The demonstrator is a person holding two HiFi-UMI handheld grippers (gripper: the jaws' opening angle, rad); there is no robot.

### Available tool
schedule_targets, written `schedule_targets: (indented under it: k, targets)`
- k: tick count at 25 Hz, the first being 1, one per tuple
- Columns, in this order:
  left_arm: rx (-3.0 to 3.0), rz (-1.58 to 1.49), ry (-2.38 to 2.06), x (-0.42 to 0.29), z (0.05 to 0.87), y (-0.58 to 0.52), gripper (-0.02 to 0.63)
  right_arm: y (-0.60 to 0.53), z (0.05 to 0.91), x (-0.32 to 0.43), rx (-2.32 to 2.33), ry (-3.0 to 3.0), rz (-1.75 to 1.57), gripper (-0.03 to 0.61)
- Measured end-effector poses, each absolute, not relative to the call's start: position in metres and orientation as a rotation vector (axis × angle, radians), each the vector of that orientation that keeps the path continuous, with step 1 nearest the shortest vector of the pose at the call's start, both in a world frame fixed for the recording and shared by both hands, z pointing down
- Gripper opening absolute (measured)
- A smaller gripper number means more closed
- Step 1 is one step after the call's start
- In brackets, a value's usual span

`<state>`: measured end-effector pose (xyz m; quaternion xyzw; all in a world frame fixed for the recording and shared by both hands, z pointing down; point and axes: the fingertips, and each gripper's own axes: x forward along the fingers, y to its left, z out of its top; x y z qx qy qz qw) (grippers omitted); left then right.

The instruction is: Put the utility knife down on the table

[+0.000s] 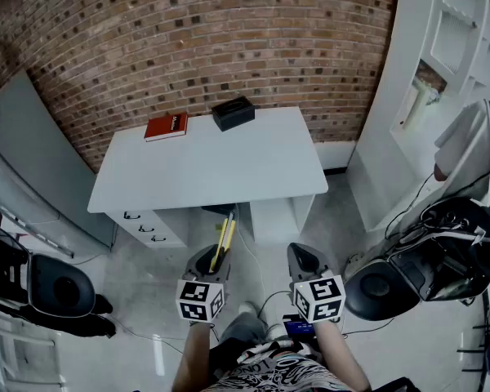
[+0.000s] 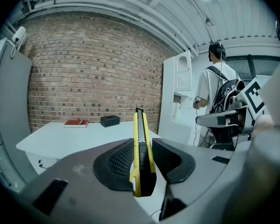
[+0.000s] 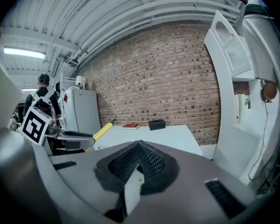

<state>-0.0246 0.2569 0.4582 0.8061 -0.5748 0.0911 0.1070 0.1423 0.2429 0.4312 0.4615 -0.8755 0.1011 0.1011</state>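
Brick-walled office: white desk point(image 1: 212, 170), shelving point(image 1: 465, 23).

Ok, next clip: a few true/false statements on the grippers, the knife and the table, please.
1. The left gripper is shut on the knife. True.
2. The right gripper holds a pen. False: its jaws are together with nothing between them.
3. The knife lies on the table. False: it is held in the air, short of the table.
4. A red book and a black box sit near the table's far edge. True.
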Motion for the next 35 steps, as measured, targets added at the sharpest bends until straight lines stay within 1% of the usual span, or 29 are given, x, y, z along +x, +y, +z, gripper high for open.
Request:
schedule_targets:
  k: [9,18,25,35]
  targets:
    - [2.359,0.255,-1.715,-0.035,0.458,0.265,0.124,0.25,0.434,0.14,1.36,-2.601,0.314,0.0]
    - [2.313,0.241,-1.736,-0.056,0.47,0.227,0.124,0.207,0.446,0.136,1.37,-2.593,0.365,0.0]
    - [2.281,0.237,-1.723,-0.08,0.48,0.139,0.124,0.117,0.459,0.117,1.363,-2.556,0.401,0.001]
    - [2.305,0.302,-1.624,-0.13,0.477,-0.027,0.124,-0.049,0.454,0.048,1.361,-2.502,0.452,0.0]
